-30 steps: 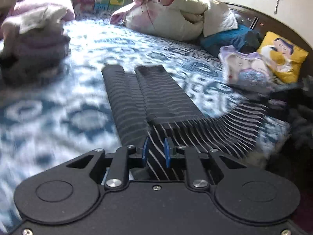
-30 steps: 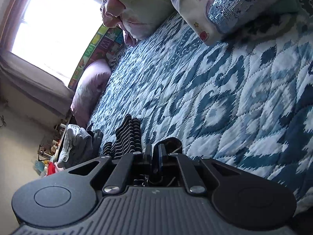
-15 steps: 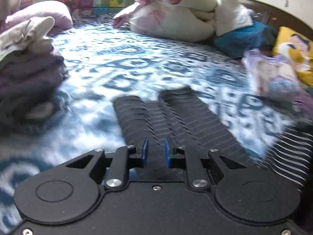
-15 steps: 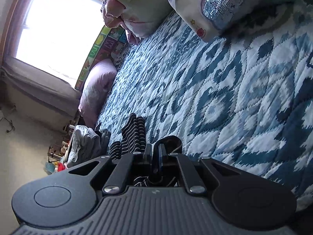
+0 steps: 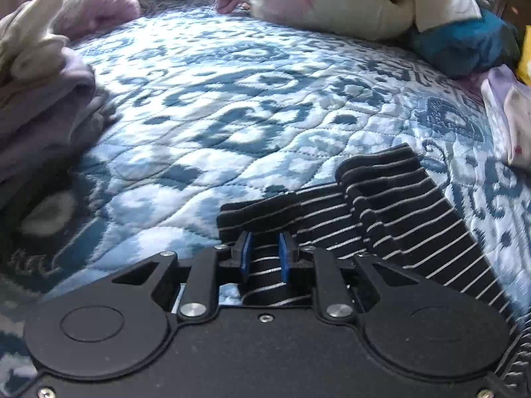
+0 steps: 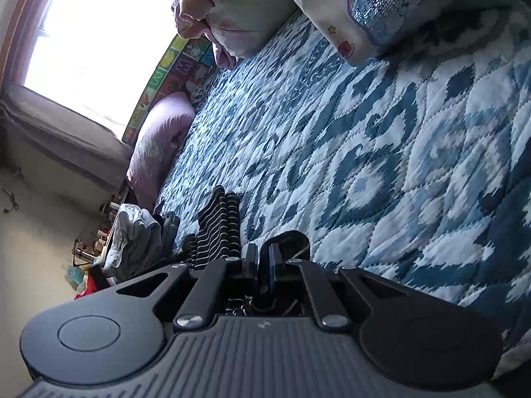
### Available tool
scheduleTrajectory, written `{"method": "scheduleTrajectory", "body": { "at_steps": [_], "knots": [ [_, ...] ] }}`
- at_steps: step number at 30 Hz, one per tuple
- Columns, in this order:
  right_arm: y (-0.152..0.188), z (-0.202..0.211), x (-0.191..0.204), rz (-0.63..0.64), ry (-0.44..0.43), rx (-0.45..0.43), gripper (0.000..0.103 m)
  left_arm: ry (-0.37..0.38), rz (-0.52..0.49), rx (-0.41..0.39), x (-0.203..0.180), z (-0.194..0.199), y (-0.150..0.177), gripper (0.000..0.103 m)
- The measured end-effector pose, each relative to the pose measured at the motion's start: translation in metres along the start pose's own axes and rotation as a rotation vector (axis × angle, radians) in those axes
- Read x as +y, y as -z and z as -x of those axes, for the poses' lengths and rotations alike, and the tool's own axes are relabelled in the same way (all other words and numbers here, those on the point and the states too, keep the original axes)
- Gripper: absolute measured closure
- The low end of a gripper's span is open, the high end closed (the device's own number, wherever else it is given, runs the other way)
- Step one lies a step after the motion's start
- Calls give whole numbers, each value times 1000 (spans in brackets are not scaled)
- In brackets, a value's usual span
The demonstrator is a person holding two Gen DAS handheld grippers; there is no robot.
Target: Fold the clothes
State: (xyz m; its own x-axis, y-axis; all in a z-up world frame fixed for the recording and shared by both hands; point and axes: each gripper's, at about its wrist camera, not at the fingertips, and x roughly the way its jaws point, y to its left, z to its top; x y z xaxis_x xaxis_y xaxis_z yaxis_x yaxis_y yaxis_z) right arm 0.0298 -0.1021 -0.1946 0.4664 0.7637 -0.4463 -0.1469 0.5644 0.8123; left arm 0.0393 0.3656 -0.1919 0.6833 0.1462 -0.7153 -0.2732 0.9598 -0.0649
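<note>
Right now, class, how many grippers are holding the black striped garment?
2. The left gripper grips the striped garment at its near edge; the right gripper pinches dark fabric of its other end.

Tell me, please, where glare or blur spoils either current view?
Right wrist view: the window is blown out white, leaving the wall below dim. Left wrist view: the folded pile at the left edge and the striped garment near the right rim smear softly.

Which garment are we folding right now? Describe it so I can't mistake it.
On the blue patterned quilt, look just ahead of the left gripper. The black top with thin white stripes is the only striped garment; the folded pile nearby is plain lilac.
</note>
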Motion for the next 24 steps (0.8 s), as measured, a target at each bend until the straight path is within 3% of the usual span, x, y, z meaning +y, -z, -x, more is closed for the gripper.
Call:
{"method": "scheduleTrajectory", "body": {
  "at_steps": [5, 10, 13, 15, 18, 22, 24],
  "knots": [
    [-3, 4, 6, 25, 7, -8, 95, 9, 4, -92, -7, 56, 11, 83],
    [-6, 5, 17, 78, 31, -14, 95, 67, -89, -146, -40, 138, 70, 81],
    [-8, 9, 23, 81, 37, -30, 95, 90, -144, -158, -59, 177, 115, 72],
    [-9, 12, 30, 79, 32, -40, 95, 133, -168, -157, -70, 198, 144, 53],
    [-10, 16, 50, 109, 21, -52, 95, 174, -251, -139, -90, 209, 177, 51],
    [-12, 15, 78, 157, 32, -85, 95, 75, -462, -129, -122, 200, 207, 51],
    [-15, 12, 89, 163, 37, -94, 95, 44, -529, -133, -132, 193, 215, 61]
  ]
}}
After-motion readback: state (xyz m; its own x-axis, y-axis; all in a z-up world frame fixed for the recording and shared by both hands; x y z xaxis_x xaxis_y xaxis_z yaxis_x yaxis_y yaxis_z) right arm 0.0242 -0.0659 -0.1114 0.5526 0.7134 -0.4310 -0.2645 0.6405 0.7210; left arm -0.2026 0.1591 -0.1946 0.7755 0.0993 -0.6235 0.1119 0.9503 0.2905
